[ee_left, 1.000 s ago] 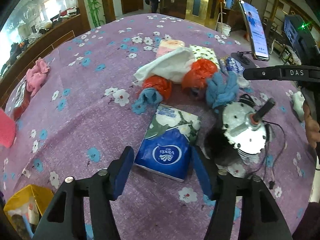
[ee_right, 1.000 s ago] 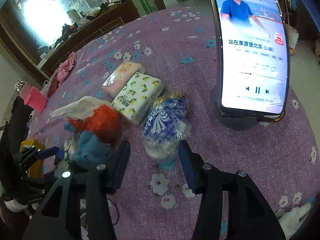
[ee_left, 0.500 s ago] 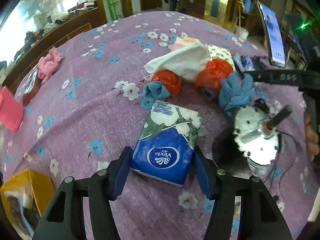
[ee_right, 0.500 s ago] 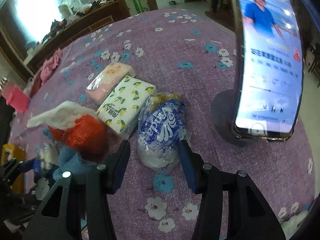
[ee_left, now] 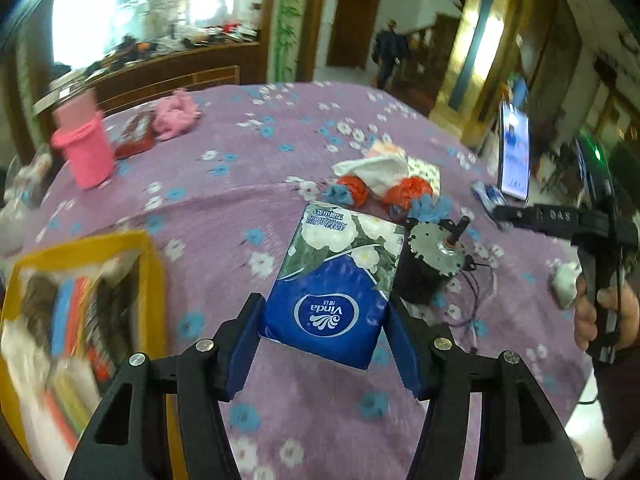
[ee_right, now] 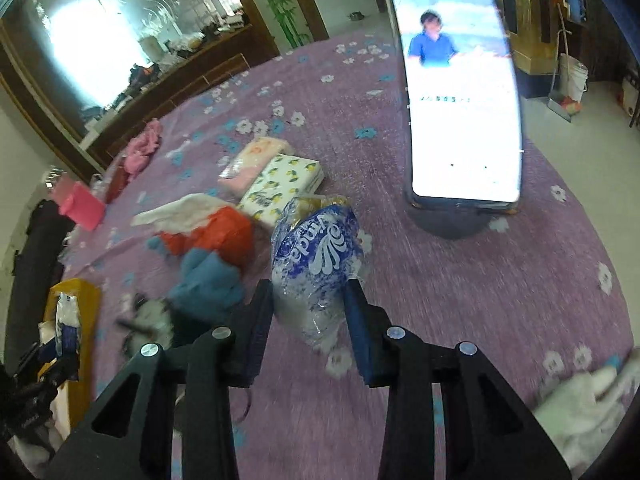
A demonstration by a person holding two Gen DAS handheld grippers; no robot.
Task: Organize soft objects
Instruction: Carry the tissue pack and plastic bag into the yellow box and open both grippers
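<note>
My left gripper (ee_left: 324, 320) is shut on a blue and green Vinda tissue pack (ee_left: 336, 276), which hangs above the purple flowered tablecloth (ee_left: 240, 184). A yellow box (ee_left: 152, 264) with soft items inside lies to its lower left. In the right wrist view my right gripper (ee_right: 310, 300) has its jaws closing on a crumpled blue and white plastic tissue bag (ee_right: 316, 248), and both pads press its lower part. A heap of red, blue and white cloths (ee_right: 212, 236) lies just left of that bag.
A phone on a stand (ee_right: 460, 100) rises to the right of the bag. A lemon-print tissue pack (ee_right: 284, 184) and a pink pack (ee_right: 256, 156) lie behind it. A small motor with wires (ee_left: 436, 252), a pink cup (ee_left: 86, 152) and a pink cloth (ee_left: 176, 114) also sit on the table.
My left gripper shut on the Vinda pack, lifted it and swung left, bringing the yellow box into view. My right gripper's fingers closed in on the plastic bag.
</note>
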